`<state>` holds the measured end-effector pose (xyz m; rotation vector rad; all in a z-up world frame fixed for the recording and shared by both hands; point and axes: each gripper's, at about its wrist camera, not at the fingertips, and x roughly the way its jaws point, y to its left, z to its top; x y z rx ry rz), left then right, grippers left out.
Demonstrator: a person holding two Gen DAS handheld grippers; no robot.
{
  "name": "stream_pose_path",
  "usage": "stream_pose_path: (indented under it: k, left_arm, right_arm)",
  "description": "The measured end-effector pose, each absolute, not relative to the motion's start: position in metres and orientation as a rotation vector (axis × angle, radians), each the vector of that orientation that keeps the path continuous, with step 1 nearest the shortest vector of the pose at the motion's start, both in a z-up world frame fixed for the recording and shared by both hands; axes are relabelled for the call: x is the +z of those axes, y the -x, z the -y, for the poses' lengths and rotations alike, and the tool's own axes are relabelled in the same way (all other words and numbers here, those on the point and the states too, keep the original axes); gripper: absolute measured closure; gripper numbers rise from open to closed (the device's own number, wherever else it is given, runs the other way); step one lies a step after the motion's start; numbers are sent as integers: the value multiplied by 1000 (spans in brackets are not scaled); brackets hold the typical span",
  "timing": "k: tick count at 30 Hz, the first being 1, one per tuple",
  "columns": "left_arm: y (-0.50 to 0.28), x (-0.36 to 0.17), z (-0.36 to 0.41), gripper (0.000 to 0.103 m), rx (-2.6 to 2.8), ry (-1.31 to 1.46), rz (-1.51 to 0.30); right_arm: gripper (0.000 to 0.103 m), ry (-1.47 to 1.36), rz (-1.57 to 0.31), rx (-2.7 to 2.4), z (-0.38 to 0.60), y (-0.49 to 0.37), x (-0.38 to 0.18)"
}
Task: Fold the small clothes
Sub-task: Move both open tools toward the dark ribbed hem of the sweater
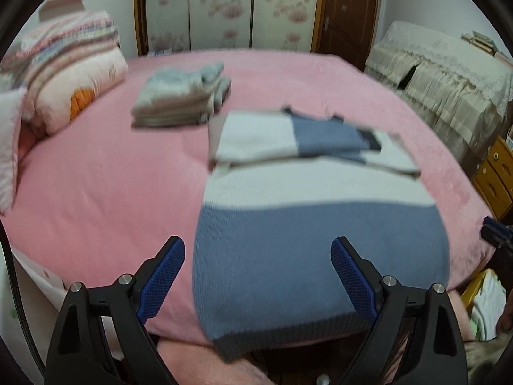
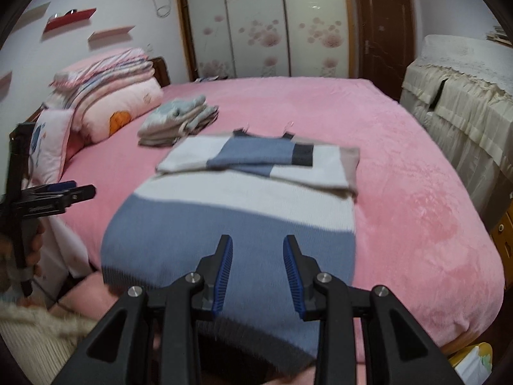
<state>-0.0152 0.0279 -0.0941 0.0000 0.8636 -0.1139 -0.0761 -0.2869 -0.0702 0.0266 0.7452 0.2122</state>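
A blue, white and grey knit sweater (image 1: 314, 224) lies flat on the pink bed (image 1: 96, 192), its hem hanging over the near edge and its sleeves folded across the chest. It also shows in the right wrist view (image 2: 231, 211). My left gripper (image 1: 258, 247) is open and empty above the sweater's lower left part. My right gripper (image 2: 258, 243) is open and empty above the sweater's blue lower part. The left gripper also shows from the side (image 2: 77, 191) at the bed's left edge.
A stack of folded grey and beige clothes (image 1: 182, 96) lies further back on the bed, also in the right wrist view (image 2: 179, 120). Folded quilts and pillows (image 1: 70, 70) sit at the left. A covered cabinet (image 1: 449, 73) stands at the right.
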Motion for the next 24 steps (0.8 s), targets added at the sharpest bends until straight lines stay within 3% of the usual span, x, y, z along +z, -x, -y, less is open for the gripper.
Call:
stream_pose_path:
  k: [11,24]
  left_arm:
    - [20,-172,-64,12,-101,-4,-977]
    - [20,-226,-102,19,-127,154,-1129]
  right_arm:
    - [70,-54,-897,167,321,79,-131]
    - [70,-211,-1117,131,361,81,-198]
